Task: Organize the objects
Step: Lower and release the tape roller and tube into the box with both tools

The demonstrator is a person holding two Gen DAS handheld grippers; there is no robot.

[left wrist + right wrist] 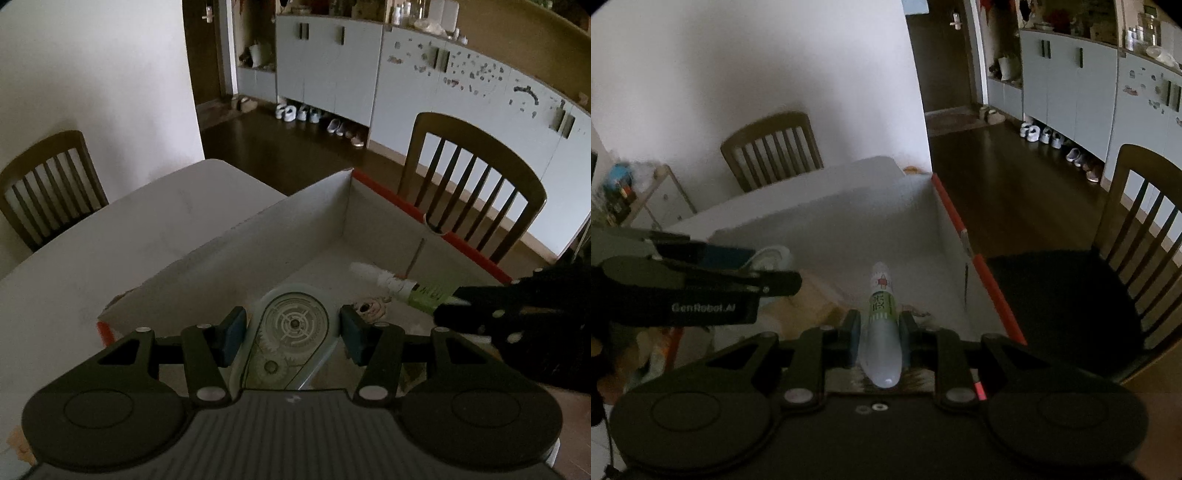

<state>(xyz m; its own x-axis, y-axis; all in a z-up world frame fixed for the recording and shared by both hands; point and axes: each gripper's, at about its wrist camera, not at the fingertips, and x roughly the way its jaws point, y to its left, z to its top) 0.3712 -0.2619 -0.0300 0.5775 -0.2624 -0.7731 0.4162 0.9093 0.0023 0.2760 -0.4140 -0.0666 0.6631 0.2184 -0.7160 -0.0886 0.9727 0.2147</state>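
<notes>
A shallow cardboard box (384, 221) with a red outer rim stands on the white table (110, 236); it also shows in the right wrist view (916, 221). My left gripper (291, 332) is shut on a clear correction tape dispenser (291, 332) and holds it over the box's near corner. My right gripper (879, 332) is shut on a white tube with a green label (882, 317) and points it into the box. The tube also shows in the left wrist view (399, 286), with the right gripper (517, 310) behind it. The left gripper shows in the right wrist view (753, 273).
A small round pale object (369, 308) and a thin stick (415, 258) lie in the box. Wooden chairs stand at the far left (51, 184) and the right (472, 184) of the table. Grey cabinets (406, 74) line the far wall, with shoes (317, 118) beneath.
</notes>
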